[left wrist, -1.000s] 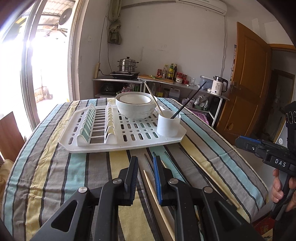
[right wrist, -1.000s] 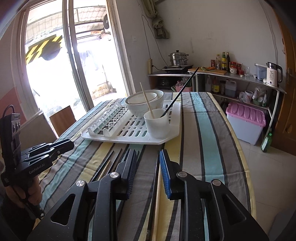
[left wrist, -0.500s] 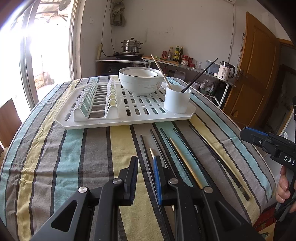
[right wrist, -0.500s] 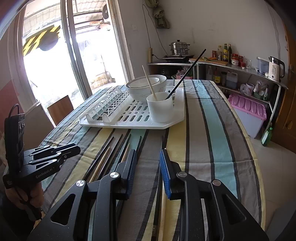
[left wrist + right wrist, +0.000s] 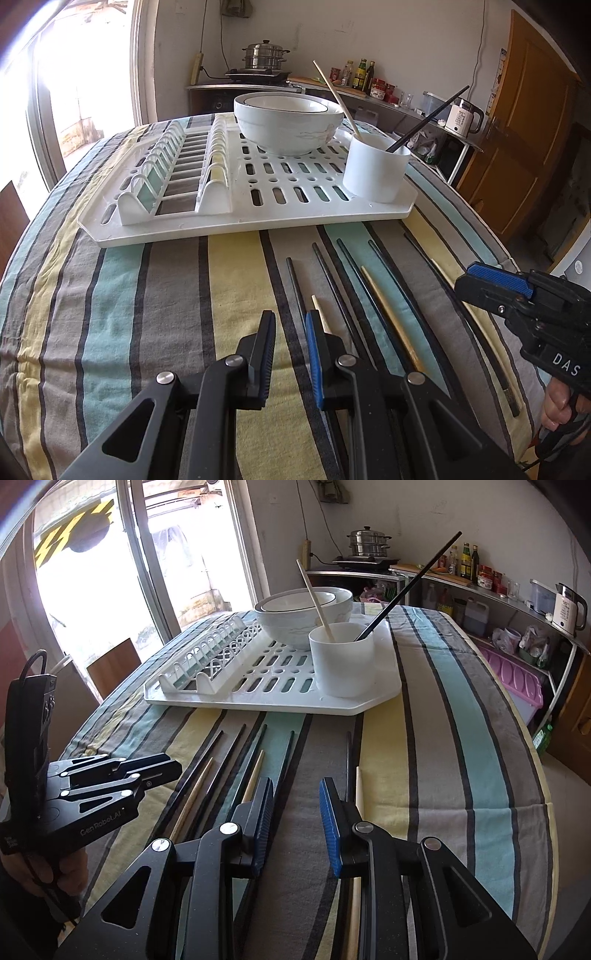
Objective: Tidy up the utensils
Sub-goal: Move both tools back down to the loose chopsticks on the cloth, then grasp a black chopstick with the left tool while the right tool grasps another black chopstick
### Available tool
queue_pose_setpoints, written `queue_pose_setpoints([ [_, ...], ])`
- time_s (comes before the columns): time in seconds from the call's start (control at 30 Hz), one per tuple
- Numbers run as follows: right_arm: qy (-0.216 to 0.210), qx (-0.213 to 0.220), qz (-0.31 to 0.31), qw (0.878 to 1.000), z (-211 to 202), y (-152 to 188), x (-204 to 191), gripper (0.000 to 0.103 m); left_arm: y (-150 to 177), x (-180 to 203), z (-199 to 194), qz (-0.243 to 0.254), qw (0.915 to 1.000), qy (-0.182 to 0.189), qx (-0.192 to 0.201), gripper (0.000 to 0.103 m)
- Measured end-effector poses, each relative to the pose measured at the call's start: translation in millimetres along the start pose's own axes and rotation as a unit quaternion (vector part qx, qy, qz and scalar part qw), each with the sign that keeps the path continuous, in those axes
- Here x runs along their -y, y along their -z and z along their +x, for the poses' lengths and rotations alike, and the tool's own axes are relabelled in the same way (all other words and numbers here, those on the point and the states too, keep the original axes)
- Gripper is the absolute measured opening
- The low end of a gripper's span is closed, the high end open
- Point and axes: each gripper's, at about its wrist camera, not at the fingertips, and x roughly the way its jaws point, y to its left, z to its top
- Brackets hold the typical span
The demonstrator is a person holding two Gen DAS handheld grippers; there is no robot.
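Several black and wooden chopsticks (image 5: 388, 314) lie side by side on the striped tablecloth, in front of a white drying rack (image 5: 184, 229). On the rack's right end stands a white cup (image 5: 375, 173) holding one wooden and one black chopstick. My left gripper (image 5: 291, 325) hovers open over the leftmost black chopstick (image 5: 295, 284), holding nothing. My right gripper (image 5: 297, 790) is open too, low over the cloth between a black chopstick (image 5: 286, 753) and a black-and-wooden pair (image 5: 358, 790). Each gripper shows in the other's view: right gripper (image 5: 495, 284), left gripper (image 5: 162, 771).
Two nested white bowls (image 5: 288, 122) sit on the rack behind the cup. The round table's edge (image 5: 546, 805) drops off to the right, with a pink bin (image 5: 517, 675) and shelves beyond. A wooden door (image 5: 517, 147) and a bright glass door (image 5: 110, 590) flank the room.
Both grippers have come forward and down and now tilt more steeply toward the table. The chopsticks on the cloth are in fuller view. Both sets of jaws stay as far apart as before.
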Motion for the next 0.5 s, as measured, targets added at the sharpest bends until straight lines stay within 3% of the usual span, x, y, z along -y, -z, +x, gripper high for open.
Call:
queue_pose_setpoints([
  [0.3, 0.009, -0.037, -0.005, 0.999, 35, -12, -7, 0.026, -22, -2, 24, -0.003, 0.9998, -0.008, -0.017, 0.016],
  [0.5, 0.019, -0.056, -0.010, 0.998, 53, -17, -9, 0.020, -26, -1, 34, 0.003, 0.9997, -0.010, -0.022, 0.016],
])
